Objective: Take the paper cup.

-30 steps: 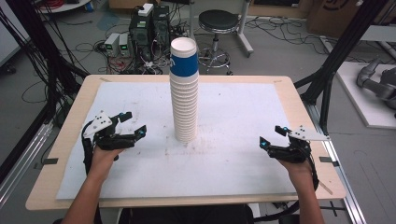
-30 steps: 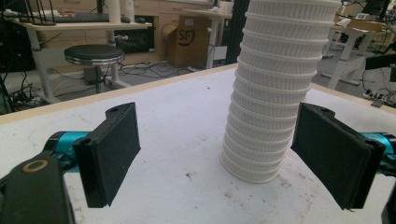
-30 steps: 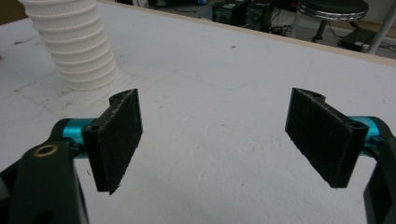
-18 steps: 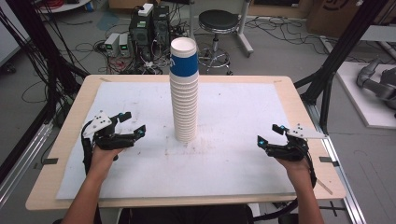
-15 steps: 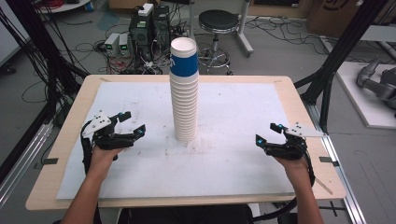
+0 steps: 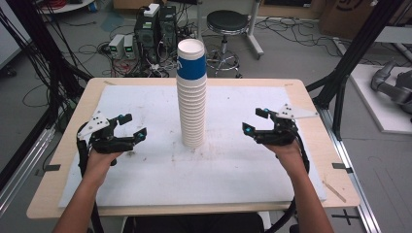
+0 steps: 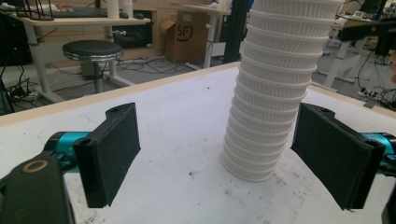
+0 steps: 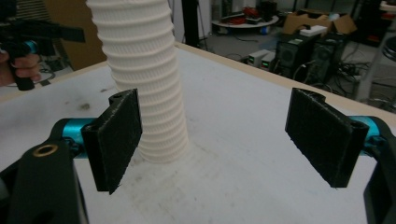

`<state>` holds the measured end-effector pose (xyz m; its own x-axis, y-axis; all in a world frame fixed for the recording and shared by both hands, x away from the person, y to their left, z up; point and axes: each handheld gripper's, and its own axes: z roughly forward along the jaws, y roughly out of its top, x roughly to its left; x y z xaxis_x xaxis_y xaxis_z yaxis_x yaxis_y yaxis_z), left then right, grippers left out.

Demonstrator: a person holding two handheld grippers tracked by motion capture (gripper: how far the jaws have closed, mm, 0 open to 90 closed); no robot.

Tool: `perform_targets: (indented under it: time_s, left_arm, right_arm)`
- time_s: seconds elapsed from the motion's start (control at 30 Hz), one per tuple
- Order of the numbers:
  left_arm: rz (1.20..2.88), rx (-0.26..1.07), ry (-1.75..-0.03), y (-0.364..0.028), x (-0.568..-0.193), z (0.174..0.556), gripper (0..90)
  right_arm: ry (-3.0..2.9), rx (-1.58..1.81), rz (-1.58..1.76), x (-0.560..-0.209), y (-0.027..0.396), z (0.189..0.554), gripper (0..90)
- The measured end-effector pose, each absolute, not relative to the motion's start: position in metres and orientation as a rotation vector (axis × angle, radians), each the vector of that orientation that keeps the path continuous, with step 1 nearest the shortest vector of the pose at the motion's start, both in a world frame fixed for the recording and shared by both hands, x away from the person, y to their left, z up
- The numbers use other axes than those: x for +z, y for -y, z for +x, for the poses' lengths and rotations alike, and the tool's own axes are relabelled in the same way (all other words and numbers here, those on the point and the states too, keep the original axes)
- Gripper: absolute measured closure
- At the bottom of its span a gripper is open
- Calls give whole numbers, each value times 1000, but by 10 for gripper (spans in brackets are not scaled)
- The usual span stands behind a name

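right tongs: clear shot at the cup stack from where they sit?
Probably yes. The right tongs stand open, facing the cup stack, with bare white table mat between them. The left tongs wait on the far side, apart from it.

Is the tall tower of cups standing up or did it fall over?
Standing up. The cup stack rises from its base on the table, leaning slightly, with neither tool touching it.

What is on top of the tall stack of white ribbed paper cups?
On the tall stack of white ribbed paper cups sits a blue-sleeved cup, open mouth up. Its inside looks white and empty near the rim; its bottom is hidden.
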<state>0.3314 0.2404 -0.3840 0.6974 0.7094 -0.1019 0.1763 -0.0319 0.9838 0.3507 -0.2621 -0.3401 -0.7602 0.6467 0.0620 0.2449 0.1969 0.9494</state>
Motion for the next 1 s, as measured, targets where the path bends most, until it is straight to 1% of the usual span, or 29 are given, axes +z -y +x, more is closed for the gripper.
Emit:
perform_targets:
  time_s: [0.23,0.57,1.0]
  left_arm:
    - [1588,494,-727,-240,-375,334,148]
    - [1614,505,-681,-234,-344,341,148]
    - [1612,507,-710,-237,-332,342,148]
  right_arm:
    - [-2173,1619,707,-315,220,371,190]
    - [-2219,1706,551,-279,170,396,191]
    - [-2263,1739,481,-265,140,413,178]
